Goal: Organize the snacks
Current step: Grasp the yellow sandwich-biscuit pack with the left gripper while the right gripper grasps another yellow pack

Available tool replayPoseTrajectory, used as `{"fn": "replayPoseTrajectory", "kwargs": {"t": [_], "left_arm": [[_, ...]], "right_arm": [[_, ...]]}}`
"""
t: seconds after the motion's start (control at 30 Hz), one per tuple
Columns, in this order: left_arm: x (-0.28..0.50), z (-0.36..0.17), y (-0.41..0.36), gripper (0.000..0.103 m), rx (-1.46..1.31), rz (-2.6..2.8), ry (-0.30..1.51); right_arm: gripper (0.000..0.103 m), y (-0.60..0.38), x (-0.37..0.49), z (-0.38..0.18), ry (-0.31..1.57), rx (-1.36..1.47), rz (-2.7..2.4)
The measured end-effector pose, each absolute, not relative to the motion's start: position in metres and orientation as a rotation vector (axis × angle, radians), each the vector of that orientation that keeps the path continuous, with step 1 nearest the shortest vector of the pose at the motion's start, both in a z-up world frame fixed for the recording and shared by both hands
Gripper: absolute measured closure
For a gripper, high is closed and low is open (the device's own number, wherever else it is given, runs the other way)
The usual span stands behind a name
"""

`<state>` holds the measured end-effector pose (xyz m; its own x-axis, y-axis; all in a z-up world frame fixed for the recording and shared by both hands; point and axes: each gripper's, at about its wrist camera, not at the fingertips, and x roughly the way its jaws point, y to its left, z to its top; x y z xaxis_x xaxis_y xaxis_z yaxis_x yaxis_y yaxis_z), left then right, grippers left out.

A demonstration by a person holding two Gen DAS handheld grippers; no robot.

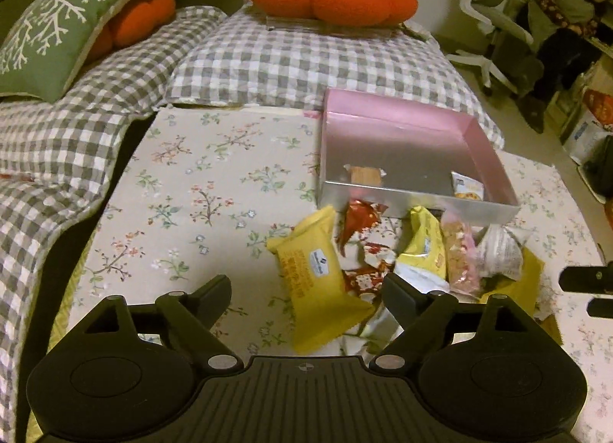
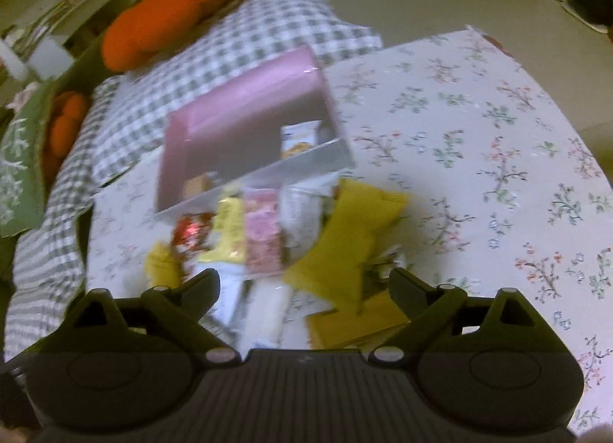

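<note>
Hovering over the snack pile [image 1: 402, 259] beside the pink box [image 1: 413, 129], left gripper [image 1: 306, 290] and right gripper [image 2: 304, 282] both spread, nothing pinched (right view blurred).

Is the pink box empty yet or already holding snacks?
Partly filled. The pink box holds two small packets, one tan, one white; most of its floor is bare.
</note>
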<state>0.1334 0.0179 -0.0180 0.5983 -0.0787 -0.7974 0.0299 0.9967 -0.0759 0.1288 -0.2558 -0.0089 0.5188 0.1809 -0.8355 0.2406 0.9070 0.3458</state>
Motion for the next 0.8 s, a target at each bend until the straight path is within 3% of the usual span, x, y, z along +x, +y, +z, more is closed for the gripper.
{"fn": "replayPoseTrajectory", "kwargs": {"t": [0.53,0.8], "left_arm": [[0.152,-0.038,0.028,0.013,-0.141,0.004,1.012],[0.169,-0.052,0.038,0.013,-0.21,0.029,1.069]], "right_arm": [[0.026,-0.272,0.135,-0.029,1.056,0.556,-0.095],[0.038,-0.278,0.151,-0.04,1.03,0.58,-0.113]]}}
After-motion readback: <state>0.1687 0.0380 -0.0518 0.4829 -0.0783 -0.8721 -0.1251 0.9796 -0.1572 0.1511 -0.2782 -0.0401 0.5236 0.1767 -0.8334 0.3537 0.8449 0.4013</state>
